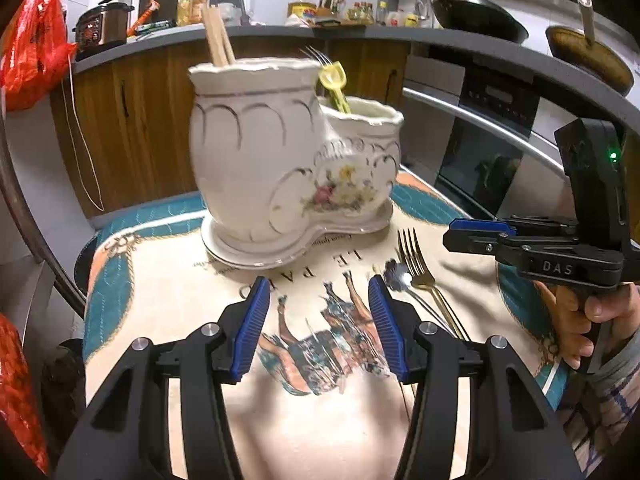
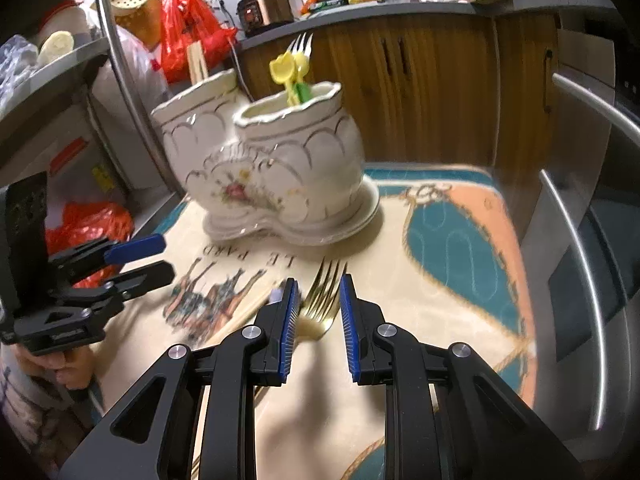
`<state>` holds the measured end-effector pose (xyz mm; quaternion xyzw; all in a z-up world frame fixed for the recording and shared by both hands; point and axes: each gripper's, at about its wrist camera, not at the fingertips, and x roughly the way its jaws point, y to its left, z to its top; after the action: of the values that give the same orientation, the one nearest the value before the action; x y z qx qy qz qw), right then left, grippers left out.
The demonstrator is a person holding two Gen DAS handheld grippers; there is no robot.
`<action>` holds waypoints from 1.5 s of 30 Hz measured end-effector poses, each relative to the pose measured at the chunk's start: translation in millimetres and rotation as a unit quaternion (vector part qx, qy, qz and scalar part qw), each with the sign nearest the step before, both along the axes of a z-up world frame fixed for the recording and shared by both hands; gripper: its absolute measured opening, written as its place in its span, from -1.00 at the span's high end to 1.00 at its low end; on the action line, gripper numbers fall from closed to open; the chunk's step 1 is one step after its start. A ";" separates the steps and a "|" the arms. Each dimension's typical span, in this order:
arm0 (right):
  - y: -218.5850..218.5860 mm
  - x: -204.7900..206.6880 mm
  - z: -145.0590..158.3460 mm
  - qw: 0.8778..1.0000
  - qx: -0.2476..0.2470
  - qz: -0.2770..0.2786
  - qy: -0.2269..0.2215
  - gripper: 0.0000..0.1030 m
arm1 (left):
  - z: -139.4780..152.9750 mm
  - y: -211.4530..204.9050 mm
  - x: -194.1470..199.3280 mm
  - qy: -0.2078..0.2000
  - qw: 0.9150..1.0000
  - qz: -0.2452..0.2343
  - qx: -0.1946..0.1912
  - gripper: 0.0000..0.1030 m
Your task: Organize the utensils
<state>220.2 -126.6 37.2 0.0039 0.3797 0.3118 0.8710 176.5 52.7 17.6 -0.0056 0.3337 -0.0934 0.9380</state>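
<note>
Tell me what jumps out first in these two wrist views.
The white ceramic utensil holder dominates mid-table on the printed cloth, with wooden chopsticks in its taller pot and yellow plastic utensils in the shorter. Nearer the cameras, a gold fork lies flat on the cloth, and the right gripper, jaws open, points at it.

The gold metal fork has its handle hidden behind the right gripper (lower centre); the cream ceramic two-pot utensil holder is motion-blurred.

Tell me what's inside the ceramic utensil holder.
Wooden chopsticks stand in the holder's taller cup; a yellow plastic utensil and a fork in the shorter. Their lower ends are hidden.
</note>
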 end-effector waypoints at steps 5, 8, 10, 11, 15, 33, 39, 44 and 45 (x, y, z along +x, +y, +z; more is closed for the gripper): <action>8.4 -12.3 -6.5 1.000 -0.008 0.023 0.020 0.33 | -8.1 -8.2 0.4 0.022 1.000 -0.014 -0.001 0.01; 14.7 -17.7 -9.9 0.999 -0.015 0.037 0.025 0.23 | -13.1 -16.1 2.9 0.036 0.999 -0.024 0.008 0.01; 18.1 -18.3 -14.1 0.998 -0.027 0.042 0.030 0.23 | -17.6 -21.4 4.2 0.047 0.998 -0.031 0.015 0.03; 19.2 -18.1 -15.3 0.998 -0.031 0.043 0.031 0.23 | -19.8 -23.9 4.6 0.052 0.998 -0.035 0.018 0.04; 22.2 -19.0 -19.7 0.997 -0.040 0.053 0.040 0.36 | -25.9 -33.7 4.7 0.064 0.996 -0.053 0.030 0.09; 5.2 -9.4 -10.7 0.998 -0.025 0.043 0.045 0.96 | -30.1 -38.2 8.3 0.083 0.994 -0.066 0.028 0.10; 12.8 -11.8 -9.4 0.997 -0.014 0.053 0.047 0.70 | -27.0 -34.8 7.1 0.076 0.995 -0.064 0.018 0.12; 22.3 -15.4 -18.5 0.996 -0.042 0.062 0.046 0.73 | -30.5 -31.4 8.4 0.086 0.994 -0.055 0.026 0.20; 22.4 -16.1 -17.9 0.996 -0.041 0.063 0.044 0.75 | -30.6 -31.7 8.3 0.086 0.994 -0.055 0.029 0.21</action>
<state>204.1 -104.2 19.4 -0.0417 0.4295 0.3497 0.8316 184.8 21.0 -13.1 0.0321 0.4160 -0.1338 0.8989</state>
